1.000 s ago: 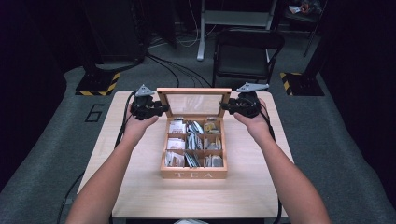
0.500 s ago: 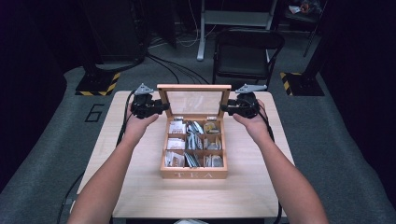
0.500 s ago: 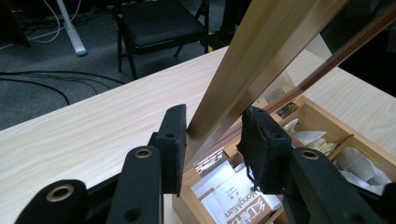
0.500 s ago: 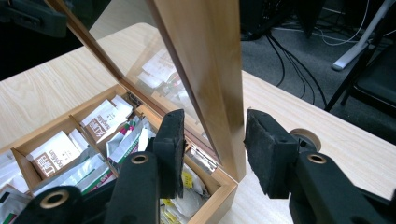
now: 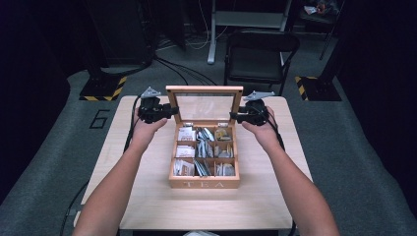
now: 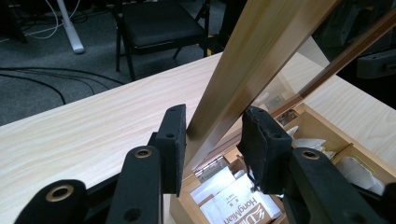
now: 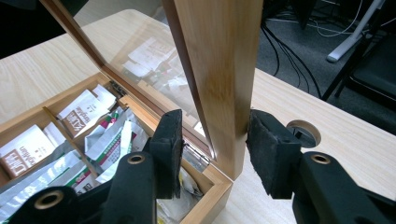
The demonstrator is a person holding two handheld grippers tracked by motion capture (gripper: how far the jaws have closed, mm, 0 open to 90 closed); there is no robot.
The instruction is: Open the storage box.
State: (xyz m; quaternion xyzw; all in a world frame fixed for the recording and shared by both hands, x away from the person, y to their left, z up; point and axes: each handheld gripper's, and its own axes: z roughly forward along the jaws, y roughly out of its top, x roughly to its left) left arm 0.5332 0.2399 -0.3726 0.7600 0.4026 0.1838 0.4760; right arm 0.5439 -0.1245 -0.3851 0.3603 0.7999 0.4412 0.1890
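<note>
While our left fingers clench the tea box's lid, our right fingers have just been opening around its other edge.

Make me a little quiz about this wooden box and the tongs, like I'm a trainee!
1. True or false: the lid of the wooden box stands open.
2. Which word is printed on the box's front? A) TEA B) SUGAR C) COFFEE
3. Fill in the gap: the left tongs are closed on the side frame of the ____.

Key
1. True. The glass lid stands upright at the back of the box.
2. A.
3. Lid.
</note>
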